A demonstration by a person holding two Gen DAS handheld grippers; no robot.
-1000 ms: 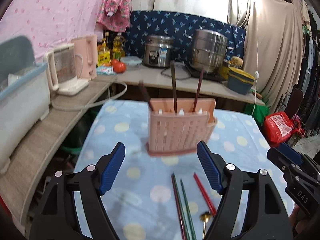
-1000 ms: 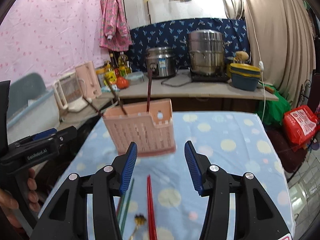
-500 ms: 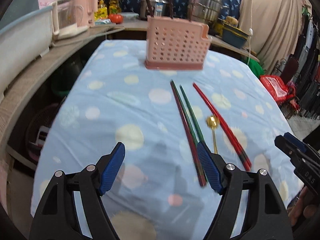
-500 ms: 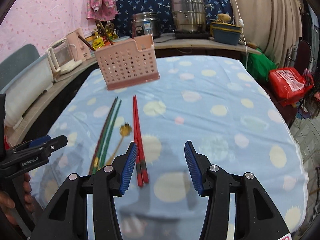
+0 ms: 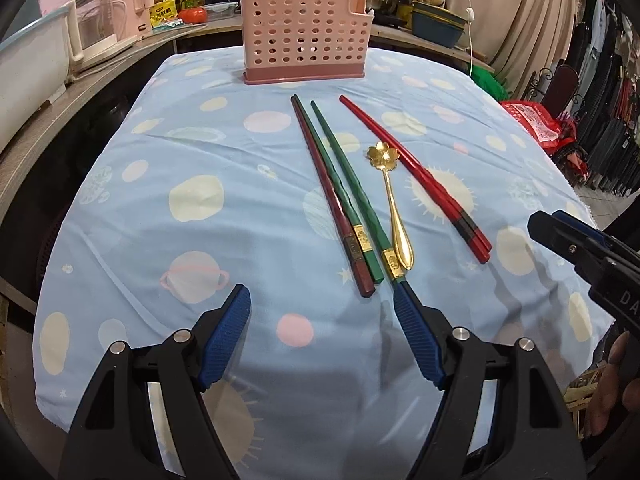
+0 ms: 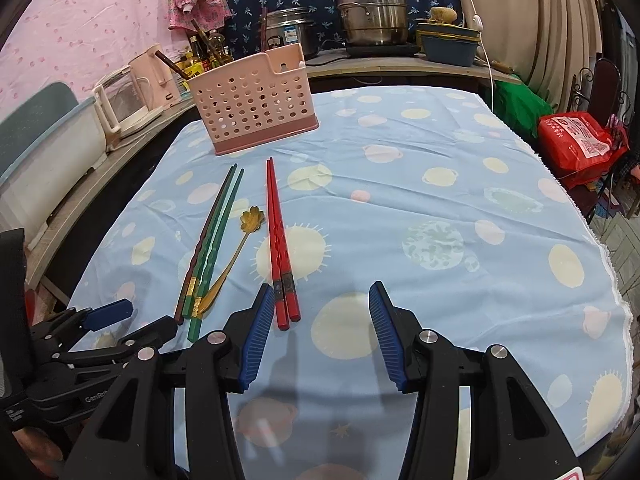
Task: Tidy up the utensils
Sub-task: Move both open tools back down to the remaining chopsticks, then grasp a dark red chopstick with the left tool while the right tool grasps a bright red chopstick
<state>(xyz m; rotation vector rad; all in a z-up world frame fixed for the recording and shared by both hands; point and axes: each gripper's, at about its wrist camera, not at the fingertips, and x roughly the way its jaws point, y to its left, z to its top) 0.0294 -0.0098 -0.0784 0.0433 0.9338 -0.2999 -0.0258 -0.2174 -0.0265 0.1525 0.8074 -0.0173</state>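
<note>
A pink perforated utensil holder point(image 5: 304, 36) stands at the far end of the table, also in the right wrist view point(image 6: 256, 100), with dark chopsticks standing in it. On the cloth lie a dark red chopstick point(image 5: 328, 192), two green chopsticks point(image 5: 348, 184), a gold flower-headed spoon point(image 5: 392, 200) and a red chopstick pair point(image 5: 416, 172); the red pair also shows in the right wrist view point(image 6: 278, 240). My left gripper point(image 5: 322, 292) is open and empty, just short of the chopstick ends. My right gripper point(image 6: 322, 288) is open and empty, its left fingertip beside the red pair's end.
The table carries a blue cloth with dots point(image 6: 440, 208). A counter behind holds a kettle point(image 6: 120, 100), metal pots point(image 6: 372, 8) and a blue basin point(image 6: 448, 46). A red bag point(image 6: 576, 144) sits off the table's right edge.
Both grippers have pulled back from the holder and tilted down toward the near end of the table. The chopsticks and spoon now lie right in front of the fingers.
</note>
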